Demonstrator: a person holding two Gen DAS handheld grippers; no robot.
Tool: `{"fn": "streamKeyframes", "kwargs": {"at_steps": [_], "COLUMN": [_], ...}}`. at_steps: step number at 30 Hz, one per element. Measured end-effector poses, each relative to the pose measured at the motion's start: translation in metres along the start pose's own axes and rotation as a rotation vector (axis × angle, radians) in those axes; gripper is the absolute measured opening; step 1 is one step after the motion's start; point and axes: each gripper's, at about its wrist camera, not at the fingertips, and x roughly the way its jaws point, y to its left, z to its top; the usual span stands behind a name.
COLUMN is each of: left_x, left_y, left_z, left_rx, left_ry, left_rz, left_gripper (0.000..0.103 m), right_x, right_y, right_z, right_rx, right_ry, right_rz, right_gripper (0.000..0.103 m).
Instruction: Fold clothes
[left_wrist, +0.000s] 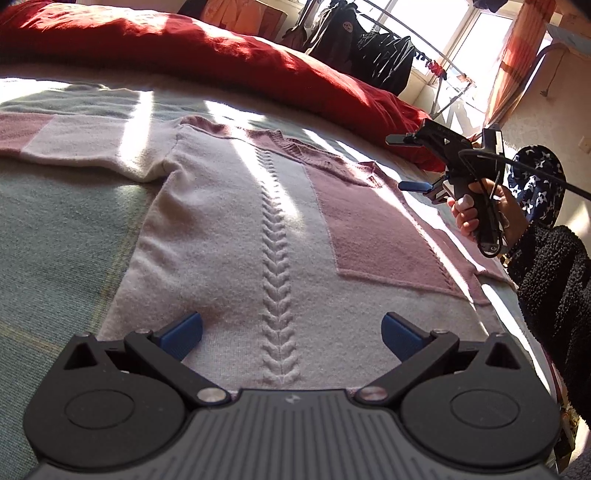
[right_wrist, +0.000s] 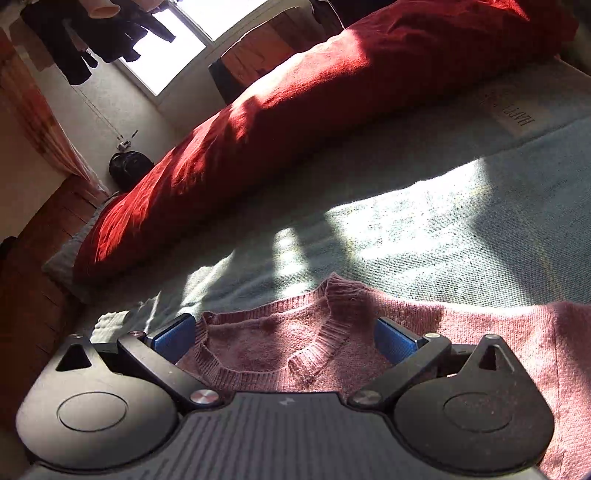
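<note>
A pink and cream knit sweater (left_wrist: 229, 236) lies flat on the bed, with a cable braid down its middle and one sleeve stretched out to the left. My left gripper (left_wrist: 291, 332) is open just above the sweater's hem, nothing between its blue pads. In the left wrist view my right gripper (left_wrist: 404, 162) hovers open near the sweater's collar, held by a hand. In the right wrist view the right gripper (right_wrist: 284, 338) stands open over the pink ribbed V-neck collar (right_wrist: 314, 347), the collar lying between the pads without being pinched.
A red duvet (left_wrist: 207, 55) is bunched along the far side of the bed, seen too as the red duvet (right_wrist: 295, 122). A pale green bedspread (right_wrist: 443, 221) covers the mattress. Dark clothes hang on a drying rack (left_wrist: 380, 55) by the window. A black fuzzy sleeve (left_wrist: 554, 295) is at right.
</note>
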Motion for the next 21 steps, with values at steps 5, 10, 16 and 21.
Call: {"fn": "streamKeyframes", "kwargs": {"at_steps": [5,10,16,21], "left_x": [0.001,0.001,0.000,-0.002], "left_y": [-0.001,-0.002,0.000,0.003], "left_z": [-0.001,-0.004,-0.007,-0.012], "left_rx": [0.018,0.038,0.044,0.039], "left_ry": [0.002,-0.001,-0.014,-0.036], "left_rz": [0.002,0.004,-0.008,-0.023], "left_gripper": [0.102,0.102,0.102,0.102], "right_x": [0.031,0.018,-0.004,0.009], "right_y": [-0.007,0.025,0.060,0.051], "right_z": [0.002,0.002,-0.029,-0.046], "right_rx": [-0.040,-0.086,-0.116,-0.127], "right_ry": [-0.019,0.007,0.158,0.133], "right_rz": [-0.065,-0.082,0.001,-0.121], "right_gripper": [0.103,0.103,0.103,0.103]}}
